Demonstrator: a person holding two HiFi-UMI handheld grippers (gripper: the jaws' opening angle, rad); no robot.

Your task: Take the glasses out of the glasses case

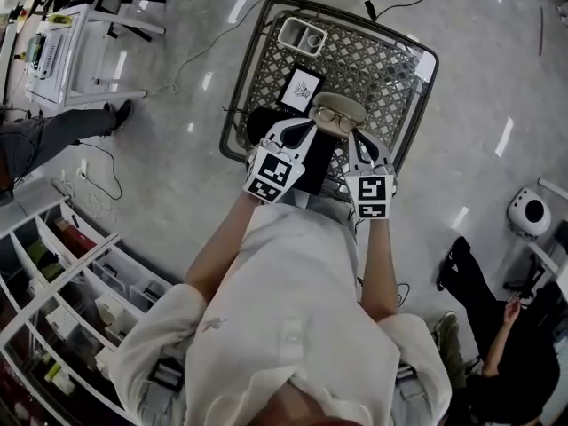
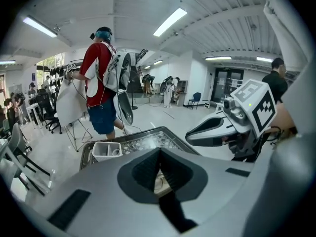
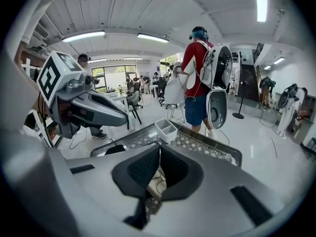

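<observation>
I am looking steeply down on a lattice table point(image 1: 390, 69) where the open beige glasses case point(image 1: 348, 105) lies. The glasses point(image 1: 330, 116) rest inside it. My left gripper point(image 1: 306, 130) and right gripper point(image 1: 355, 138) hover at the case's near edge, both with jaws pressed together on nothing. 1 white tray point(image 1: 284, 35) and 1 black marker card point(image 1: 300, 89) sit farther back.

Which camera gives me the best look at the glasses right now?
Head view: the glasses show whole, lying in the open glasses case. The left and right gripper views each show only a sliver of wire frame in the gap between the fingers.
</observation>
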